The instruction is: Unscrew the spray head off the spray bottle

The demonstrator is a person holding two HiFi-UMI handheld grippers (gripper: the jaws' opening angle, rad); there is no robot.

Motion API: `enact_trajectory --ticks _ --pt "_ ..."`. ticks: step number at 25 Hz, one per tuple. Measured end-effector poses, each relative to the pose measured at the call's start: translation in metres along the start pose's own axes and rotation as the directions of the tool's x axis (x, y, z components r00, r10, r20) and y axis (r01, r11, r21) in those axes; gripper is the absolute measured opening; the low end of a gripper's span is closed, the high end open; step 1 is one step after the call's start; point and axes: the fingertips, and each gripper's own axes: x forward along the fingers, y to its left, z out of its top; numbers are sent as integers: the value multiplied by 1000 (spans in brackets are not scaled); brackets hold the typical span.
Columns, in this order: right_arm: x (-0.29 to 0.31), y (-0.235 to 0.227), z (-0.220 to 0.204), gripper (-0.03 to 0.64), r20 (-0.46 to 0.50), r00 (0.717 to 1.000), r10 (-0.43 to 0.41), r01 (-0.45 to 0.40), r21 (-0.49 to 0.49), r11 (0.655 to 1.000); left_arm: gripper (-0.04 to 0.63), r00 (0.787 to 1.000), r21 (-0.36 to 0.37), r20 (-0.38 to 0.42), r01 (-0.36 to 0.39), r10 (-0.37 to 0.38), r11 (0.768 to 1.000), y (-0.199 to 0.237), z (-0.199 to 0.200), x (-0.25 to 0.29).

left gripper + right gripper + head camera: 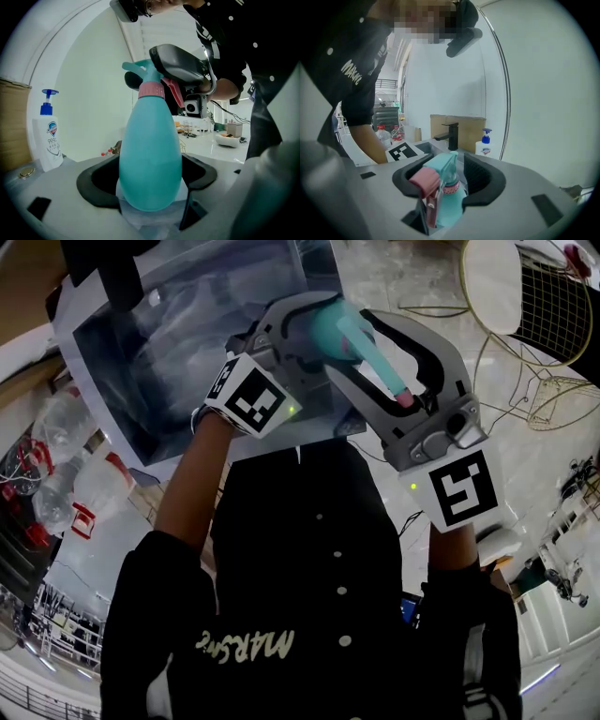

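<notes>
Head view: in the frame's upper centre, the spray bottle (339,334) is clamped by the wide-spread left gripper (150,176). Its spray head (442,167) is pinched by the right gripper (449,185). Unscrewing seems underway; twisting is required next.

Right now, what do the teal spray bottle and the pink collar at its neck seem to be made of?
The spray bottle: probably plastic, opaque teal, smooth with a soft sheen. Its pink collar: likely plastic too, duller, seemingly ribbed.

Ahead, soap dispenser (485,144) and faucet (449,136) block the way — wall (440,70) behind.
</notes>
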Motion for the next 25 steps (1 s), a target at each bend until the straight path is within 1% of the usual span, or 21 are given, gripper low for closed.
enact_trajectory --ticks 1,3,5,8,10,11,12,13,15,16,17,18,19,20,21,22,23,25 --pt "-1 -1 0 200 0 1000 -8 8 -9 1000 397 1000 -3 0 0 0 1000 0 1 0" --pt "-3 -3 1 119 3 1000 -18 18 -29 999 397 1000 -6 3 -3 3 1000 1 2 1" --pt "-3 -2 1 120 8 1000 -1 2 -33 999 397 1000 -2 3 -2 2 1000 1 2 1" --pt "-2 2 -1 115 13 998 55 -54 -41 998 397 1000 6 -2 6 -6 1000 0 0 0" --pt "-3 7 -3 114 4 992 125 -124 -79 989 397 1000 11 -6 15 -15 1000 -1 0 0" --pt "-5 10 -3 114 -1 984 177 -176 -107 978 397 1000 17 -7 21 -21 1000 -2 0 0" --pt "-7 14 -4 114 -5 970 241 -240 -139 961 397 1000 25 -7 27 -27 999 -3 1 0" --pt "-9 17 -5 114 -7 950 312 -309 -171 936 397 999 35 -8 33 -33 999 -4 1 1" --pt "-13 22 -5 114 -8 895 447 -437 -224 871 397 999 47 -11 43 -42 998 -4 0 1" --pt "-13 22 -4 114 -9 867 499 -486 -239 841 397 999 45 -12 46 -45 998 -4 -1 1" --pt "-12 22 -4 114 -11 843 538 -524 -245 816 397 999 39 -13 48 -48 998 -4 -2 2" --pt "-11 22 -3 114 -13 825 564 -550 -244 799 397 999 31 -11 49 -49 998 -4 -3 2" --pt "-10 22 -2 115 -12 815 579 -565 -237 790 397 999 22 -10 49 -49 999 -4 -3 3" --pt "-9 21 -1 117 -10 812 583 -570 -224 790 397 999 14 -8 47 -46 999 -4 -2 4" --pt "-8 19 0 118 -7 817 576 -565 -208 798 397 999 9 -8 43 -43 999 -4 -1 4" --pt "-7 17 1 125 -4 829 559 -549 -190 814 397 999 8 -9 39 -39 999 -3 0 4" --pt "-5 13 2 158 -1 846 533 -526 -168 834 397 999 9 -8 37 -37 999 -2 0 3" --pt "-6 5 4 260 12 882 472 -468 -112 877 397 999 13 2 36 -36 999 0 0 1"
